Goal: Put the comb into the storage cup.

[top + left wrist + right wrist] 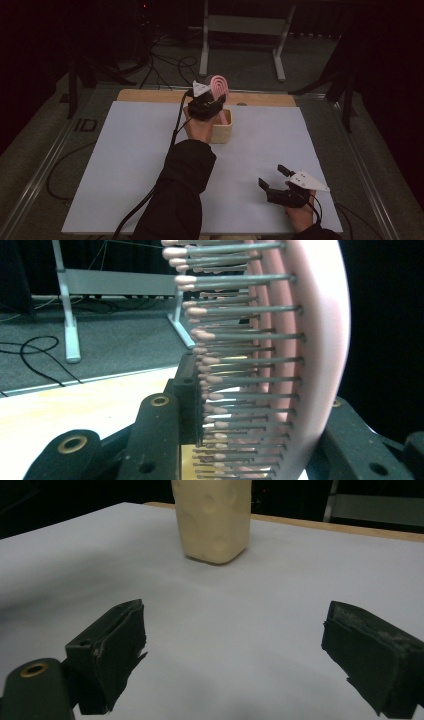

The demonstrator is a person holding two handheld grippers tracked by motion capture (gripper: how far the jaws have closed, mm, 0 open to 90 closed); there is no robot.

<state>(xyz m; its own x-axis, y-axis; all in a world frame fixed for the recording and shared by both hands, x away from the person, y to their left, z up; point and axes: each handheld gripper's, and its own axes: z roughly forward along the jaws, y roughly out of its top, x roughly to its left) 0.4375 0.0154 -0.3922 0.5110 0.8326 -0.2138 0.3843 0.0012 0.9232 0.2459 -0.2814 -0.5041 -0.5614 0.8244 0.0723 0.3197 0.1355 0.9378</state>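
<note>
White table (125,165) below, and the left claw (212,100) is clamped on the pink hairbrush (219,87), holding it upright over the cream holder (221,132). Right claw (272,176) rests well apart, jaws spread, empty.

High view: fixed overhead, facing forward and down across the white table (125,165). Left gripper view: close behind the pink hairbrush (280,365), facing past it toward the floor. Right gripper view: low, level along its jaws; shares the cream holder (212,522) (also (222,131)) ahead.
</note>
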